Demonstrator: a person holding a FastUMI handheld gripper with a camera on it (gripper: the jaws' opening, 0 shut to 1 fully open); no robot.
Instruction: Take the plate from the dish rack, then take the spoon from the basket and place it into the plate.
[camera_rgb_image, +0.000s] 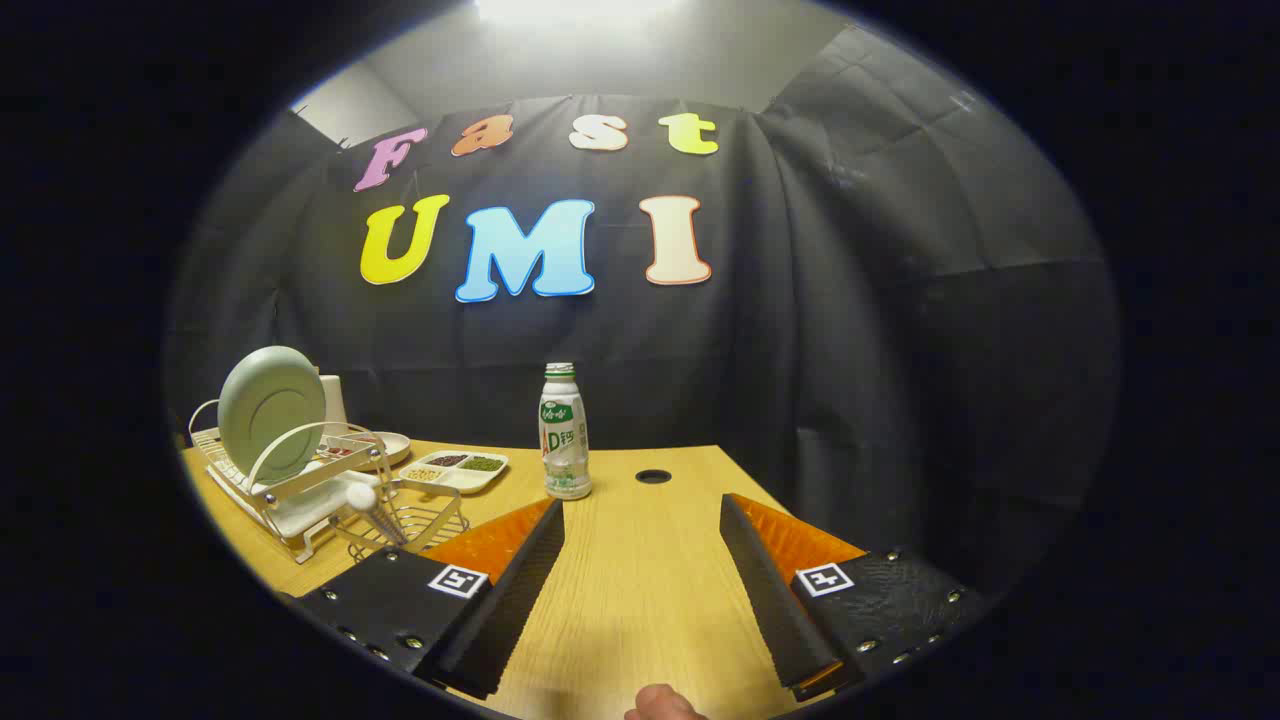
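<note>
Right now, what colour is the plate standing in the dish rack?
Pale green, seen best in the gripper view: the plate stands upright in the white dish rack.

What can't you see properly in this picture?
- Spoon in the wire basket, gripper view: its lower part is hidden behind the left finger.
- Divided snack tray: its fillings are too small to name.
- Small dish behind the dish rack: mostly hidden by the rack and the upright plate.
- Gripper, open over bare table: a fingertip below is cut off.
</note>
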